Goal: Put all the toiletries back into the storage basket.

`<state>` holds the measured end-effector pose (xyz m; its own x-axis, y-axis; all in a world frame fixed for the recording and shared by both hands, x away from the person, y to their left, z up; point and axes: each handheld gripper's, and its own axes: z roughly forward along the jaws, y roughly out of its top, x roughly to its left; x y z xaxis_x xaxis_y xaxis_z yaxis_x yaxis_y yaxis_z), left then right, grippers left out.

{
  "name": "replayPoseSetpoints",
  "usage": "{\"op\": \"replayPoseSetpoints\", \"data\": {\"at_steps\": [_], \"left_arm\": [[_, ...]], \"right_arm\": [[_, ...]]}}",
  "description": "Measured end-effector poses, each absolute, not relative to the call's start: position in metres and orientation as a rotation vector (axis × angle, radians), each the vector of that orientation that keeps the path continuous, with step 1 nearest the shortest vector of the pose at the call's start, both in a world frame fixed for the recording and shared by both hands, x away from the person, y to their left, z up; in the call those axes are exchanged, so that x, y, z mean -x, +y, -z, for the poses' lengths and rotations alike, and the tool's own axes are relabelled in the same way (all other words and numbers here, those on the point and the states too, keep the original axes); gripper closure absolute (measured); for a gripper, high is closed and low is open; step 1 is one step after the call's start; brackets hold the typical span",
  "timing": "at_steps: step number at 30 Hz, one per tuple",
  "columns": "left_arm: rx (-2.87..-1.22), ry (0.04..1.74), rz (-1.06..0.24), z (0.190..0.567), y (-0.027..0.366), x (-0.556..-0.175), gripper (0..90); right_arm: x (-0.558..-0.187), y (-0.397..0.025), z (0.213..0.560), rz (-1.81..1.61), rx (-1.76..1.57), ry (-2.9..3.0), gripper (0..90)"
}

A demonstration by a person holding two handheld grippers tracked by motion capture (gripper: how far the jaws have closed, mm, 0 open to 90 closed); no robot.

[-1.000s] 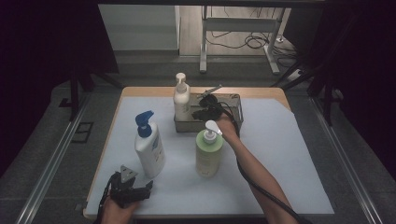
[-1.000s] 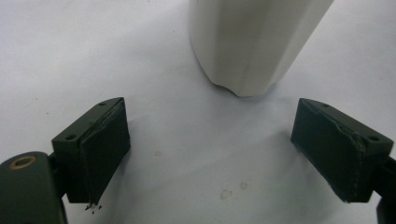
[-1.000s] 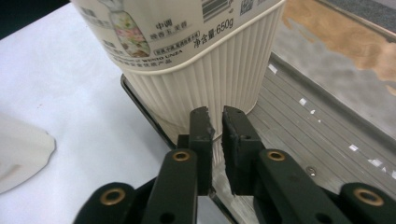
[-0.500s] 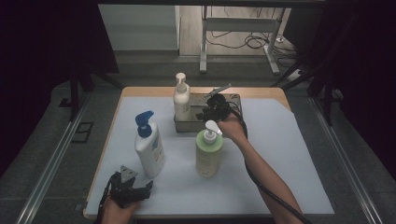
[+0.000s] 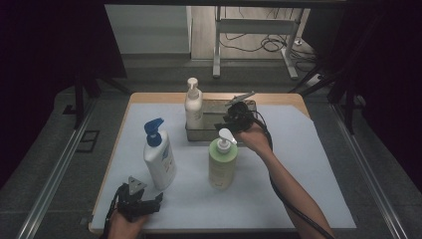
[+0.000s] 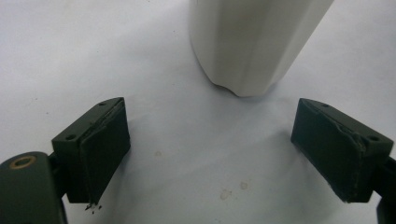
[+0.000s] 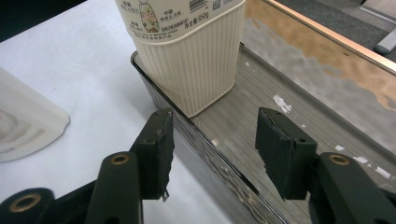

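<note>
One cream ribbed bottle [image 7: 187, 56] | upright in metal tray [image 7: 261, 116] | right tool [image 7: 212, 140] apart

cream bottle [image 7: 187, 56]: in the right gripper view the top edge cuts it off above the label; pump out of frame; label print too small to read.
white bottle [image 6: 254, 42]: in the left gripper view just its base shows; the rest runs off the top edge.
metal tray [image 5: 199, 135]: in the high view the right gripper [image 5: 234, 119] and hand cover its right part.
green bottle [image 5: 221, 164]: label too small to read.
left hand [image 5: 124, 224]: cut off by the bottom edge, near the desk [image 5: 298, 164] corner.
</note>
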<state>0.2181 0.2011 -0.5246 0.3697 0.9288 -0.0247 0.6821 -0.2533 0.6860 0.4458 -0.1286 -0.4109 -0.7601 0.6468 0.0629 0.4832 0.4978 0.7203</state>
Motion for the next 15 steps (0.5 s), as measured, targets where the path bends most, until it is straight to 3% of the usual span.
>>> {"op": "replayPoseSetpoints", "data": {"at_steps": [12, 15], "left_arm": [[-2.022, 1.387, -0.522, 0.525, 0.201, -0.218, 11.2], [-2.022, 1.387, -0.522, 0.525, 0.201, -0.218, 11.2]], "right_arm": [[-0.433, -0.144, 0.407, -1.126, -0.955, 2.527, 40.1], [-0.429, -0.15, 0.407, -1.128, -0.962, 2.513, 35.0]]}}
